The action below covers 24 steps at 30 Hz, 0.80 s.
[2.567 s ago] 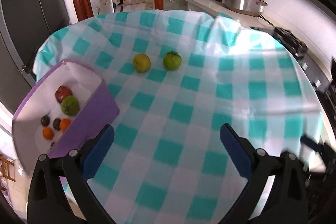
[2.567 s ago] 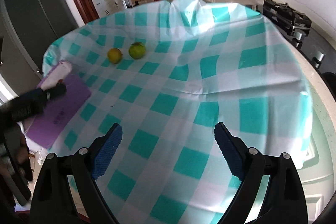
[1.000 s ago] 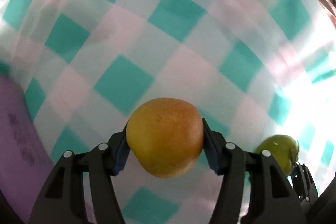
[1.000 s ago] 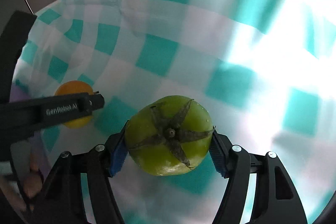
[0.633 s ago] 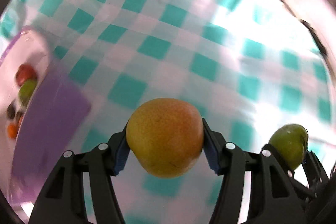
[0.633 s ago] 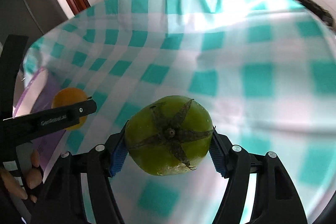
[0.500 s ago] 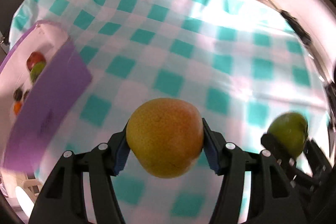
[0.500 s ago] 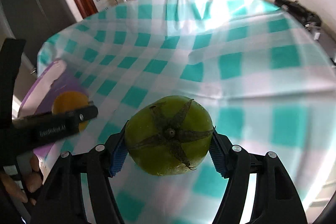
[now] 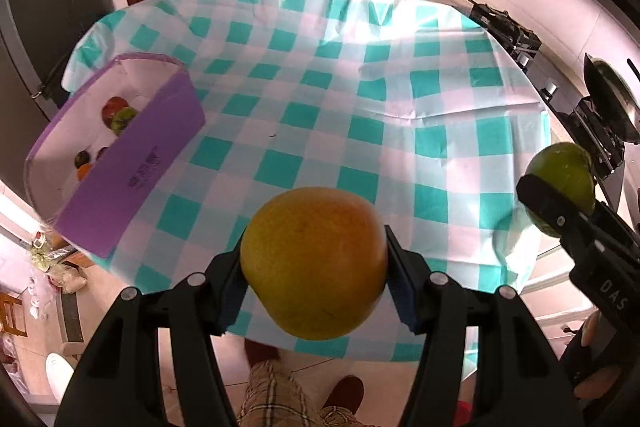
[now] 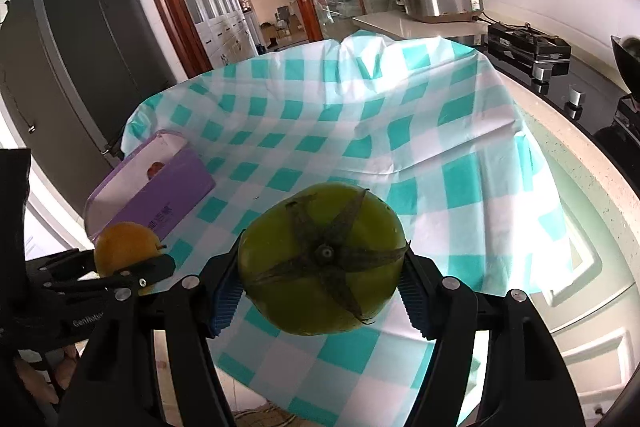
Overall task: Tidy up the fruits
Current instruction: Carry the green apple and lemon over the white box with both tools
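The left gripper (image 9: 315, 277) pinched a yellow-orange fruit (image 9: 314, 263) between its blue pads, clear of the cloth, while the right gripper (image 10: 320, 267) likewise clamped a green tomato (image 10: 320, 263), its dark star-shaped calyx facing the camera. Beyond them lay the teal-and-white checked tablecloth (image 9: 360, 87), bare in the middle. At its far left edge stood the purple box (image 9: 132, 167), holding what appeared to be several small fruits (image 9: 118, 113), partly hidden by its wall.
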Motion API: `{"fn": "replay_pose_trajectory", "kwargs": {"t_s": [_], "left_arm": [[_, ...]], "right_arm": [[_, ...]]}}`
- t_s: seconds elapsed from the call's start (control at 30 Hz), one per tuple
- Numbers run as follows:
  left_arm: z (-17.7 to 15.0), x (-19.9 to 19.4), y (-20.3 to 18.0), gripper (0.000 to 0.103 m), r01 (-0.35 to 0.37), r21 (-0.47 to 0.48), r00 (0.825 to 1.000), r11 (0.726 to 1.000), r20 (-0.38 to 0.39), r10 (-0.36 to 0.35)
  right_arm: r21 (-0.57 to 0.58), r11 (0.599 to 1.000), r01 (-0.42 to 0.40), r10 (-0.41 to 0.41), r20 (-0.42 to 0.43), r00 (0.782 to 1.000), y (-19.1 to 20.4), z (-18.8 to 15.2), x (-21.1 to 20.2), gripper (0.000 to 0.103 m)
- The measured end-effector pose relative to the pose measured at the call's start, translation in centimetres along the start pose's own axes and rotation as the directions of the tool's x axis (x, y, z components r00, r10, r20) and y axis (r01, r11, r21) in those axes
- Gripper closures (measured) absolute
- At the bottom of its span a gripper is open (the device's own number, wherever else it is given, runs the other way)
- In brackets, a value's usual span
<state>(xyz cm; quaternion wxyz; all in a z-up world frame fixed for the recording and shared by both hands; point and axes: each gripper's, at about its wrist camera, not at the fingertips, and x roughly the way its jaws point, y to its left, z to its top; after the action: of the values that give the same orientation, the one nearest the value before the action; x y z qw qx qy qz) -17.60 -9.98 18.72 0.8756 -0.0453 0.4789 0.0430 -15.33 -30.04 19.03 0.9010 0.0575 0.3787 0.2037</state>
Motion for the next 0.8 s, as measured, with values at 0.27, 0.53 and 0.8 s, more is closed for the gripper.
{"fn": "replay_pose_trajectory", "kwargs": {"t_s": [0.27,0.53,0.8], "left_arm": [[-0.8,-1.1,4.8,0.042,-0.014,0.003,1.0,1.0,0.011,0.014],[0.5,-1.8,16.3,0.042,-0.029,0.001,0.999,1.0,0.021,0.029],[1.4,-1.4,28.2,0.042,-0.056,0.021,0.998,0.998,0.017,0.056]], "right_arm": [[-0.004,1.0,-0.009,0.009,-0.008,1.0,4.0,-0.2,1.4,0.037],[0.026,0.999,-0.033,0.034,-0.028,0.999,12.9,1.3,6.4,0.037],[0.016,0.997,-0.071,0.071,-0.023,0.997,24.0,2.7,11.6,0.037]]}}
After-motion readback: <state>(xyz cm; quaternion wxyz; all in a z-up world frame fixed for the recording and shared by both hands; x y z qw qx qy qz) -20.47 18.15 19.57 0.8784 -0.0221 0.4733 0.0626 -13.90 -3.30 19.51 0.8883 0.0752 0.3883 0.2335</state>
